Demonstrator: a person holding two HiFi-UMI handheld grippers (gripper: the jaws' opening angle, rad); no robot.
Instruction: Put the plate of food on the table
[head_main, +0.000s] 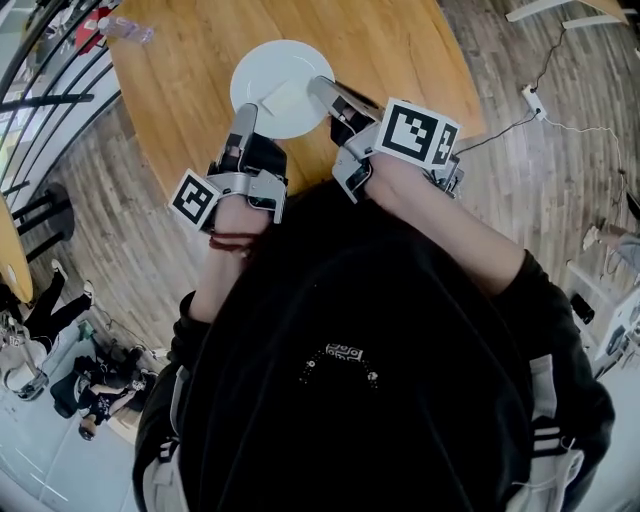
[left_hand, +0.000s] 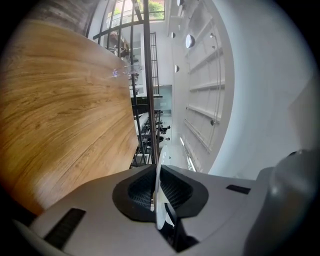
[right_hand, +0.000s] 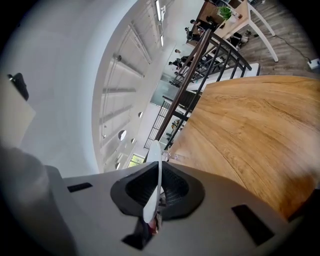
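The right gripper (right_hand: 160, 189) clamps the plate (right_hand: 158, 156) edge-on, table (right_hand: 250, 135) beyond.

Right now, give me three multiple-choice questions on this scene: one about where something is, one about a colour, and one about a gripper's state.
1. Where is the plate? A on the floor; B over the wooden table; C on a shelf.
2. What colour is the plate? A white; B blue; C black.
3. What state is the left gripper in? A wide open and empty; B shut on nothing; C shut on the plate's rim.

Answers:
1. B: in the head view, wood shows all round the plate.
2. A: the plate is plain white in every view.
3. C: the left gripper view shows the thin white rim pinched between its jaws.
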